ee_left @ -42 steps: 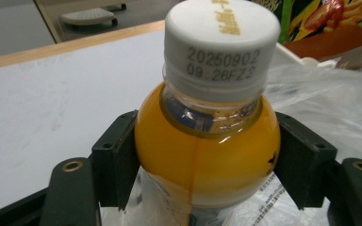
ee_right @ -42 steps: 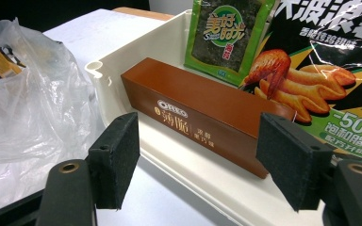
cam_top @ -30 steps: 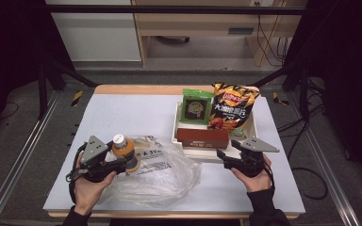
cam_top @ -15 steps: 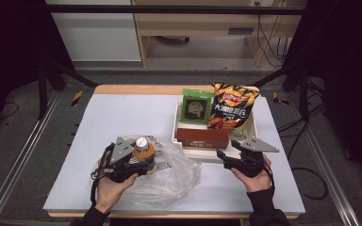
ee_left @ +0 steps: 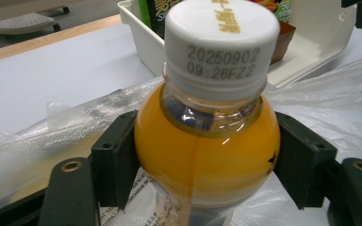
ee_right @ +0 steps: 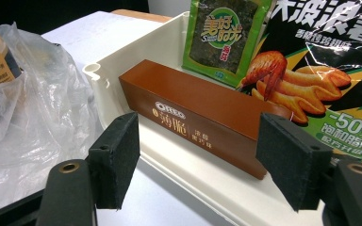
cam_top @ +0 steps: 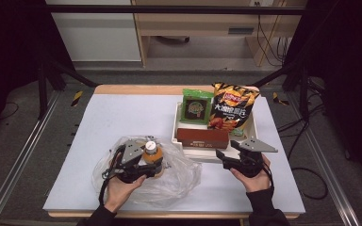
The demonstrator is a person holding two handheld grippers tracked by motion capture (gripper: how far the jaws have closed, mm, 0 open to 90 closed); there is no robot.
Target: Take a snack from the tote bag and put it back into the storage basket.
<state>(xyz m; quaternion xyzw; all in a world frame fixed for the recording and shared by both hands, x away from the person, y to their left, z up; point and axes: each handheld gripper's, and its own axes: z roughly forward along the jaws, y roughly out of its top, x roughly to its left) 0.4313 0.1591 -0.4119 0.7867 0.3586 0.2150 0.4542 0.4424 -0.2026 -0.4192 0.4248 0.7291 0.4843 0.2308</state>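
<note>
**Bottle gripped by left tool over bag**

Bottle (ee_left: pixel 207 141) of orange juice with white cap is pinched at its round shoulder between the two black jaws of the left tool (cam_top: pixel 141 162); both pads are pressed against the sides in the left gripper view. Bottle is held upright, cap up, with a printed date code seen on the cap rim. In the high view it is placed at the near-left part of the tabletop (cam_top: pixel 122 117), over a crumpled clear plastic bag (cam_top: pixel 174 181) that is spread under and around the tool. Whether the bottle base is resting on the bag or lifted cannot be told.

Right tool (cam_top: pixel 228 157) is held at near right, jaws spread with nothing between them, pointed at the white tray (cam_top: pixel 176 136). Its jaw tips are seen just beside the tray's near rim; contact cannot be told.

Tray is placed right of centre on the tabletop, near the bag. A brown box (ee_right: pixel 202 117) is laid along the tray's near side. A green packet (cam_top: pixel 197 106) and a black-orange chip bag (cam_top: pixel 233 108) are stood behind it, leaned against the far wall, packet to the left of chip bag and the two touching.

In the right gripper view, the bottle and bag are seen at far left.
</note>
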